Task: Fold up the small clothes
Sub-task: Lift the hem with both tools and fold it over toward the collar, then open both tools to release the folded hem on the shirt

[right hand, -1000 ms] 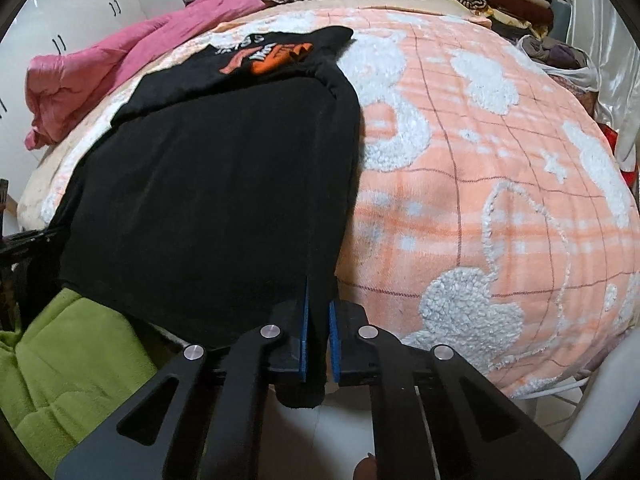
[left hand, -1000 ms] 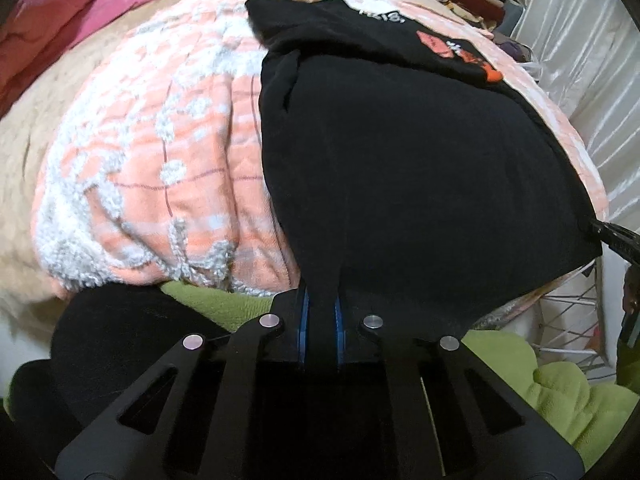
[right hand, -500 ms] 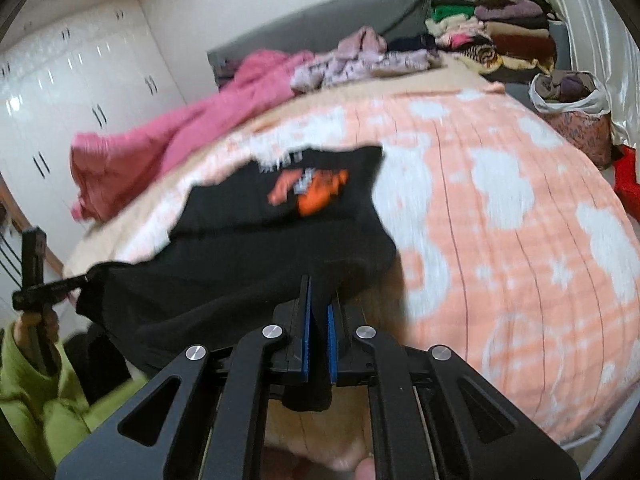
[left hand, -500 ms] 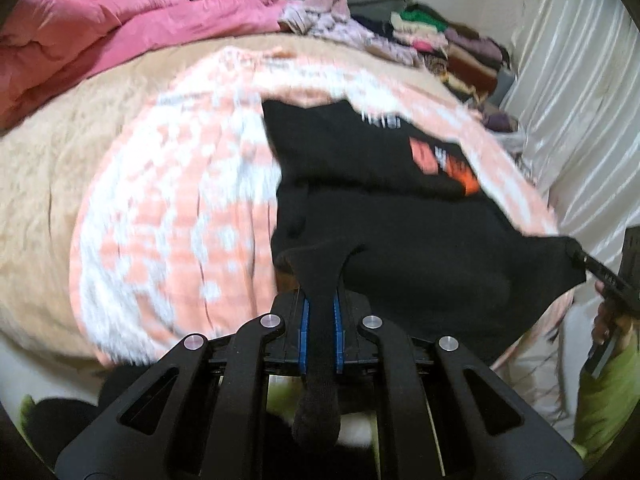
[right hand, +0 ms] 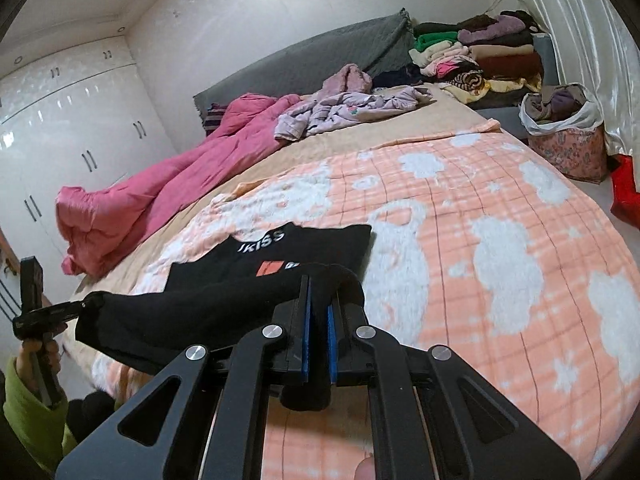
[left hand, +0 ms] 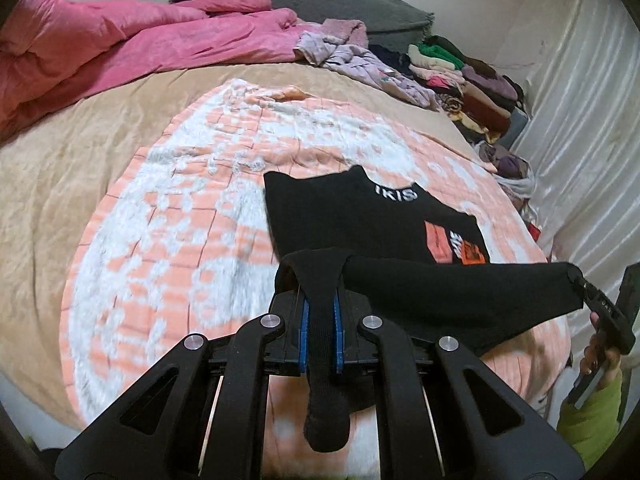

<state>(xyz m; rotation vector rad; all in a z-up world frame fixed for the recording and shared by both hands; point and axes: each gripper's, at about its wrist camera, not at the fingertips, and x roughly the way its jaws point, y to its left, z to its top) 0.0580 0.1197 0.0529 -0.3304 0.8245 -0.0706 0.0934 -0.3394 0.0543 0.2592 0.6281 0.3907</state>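
A small black garment [left hand: 372,220] with white lettering and an orange print lies on the orange and white blanket [left hand: 180,240]. Its near edge is lifted off the bed and stretched between my two grippers. My left gripper [left hand: 319,308] is shut on one bottom corner; cloth hangs down behind the pads. My right gripper [right hand: 319,312] is shut on the other bottom corner. The garment [right hand: 280,252] also shows in the right wrist view, its far part flat on the blanket. Each gripper appears at the edge of the other's view, left [right hand: 44,312] and right [left hand: 604,308].
A pink quilt [left hand: 120,44] and lilac clothes [left hand: 352,56] lie at the head of the bed by a grey headboard [right hand: 312,52]. Stacked folded clothes [right hand: 480,56] and a bag of clothes [right hand: 568,136] stand at the right. White wardrobes [right hand: 60,128] are on the left.
Both grippers have risen and moved toward the head of the bed, carrying the garment's bottom edge up and over its upper part. The cloth that lay spread out now hangs stretched between them.
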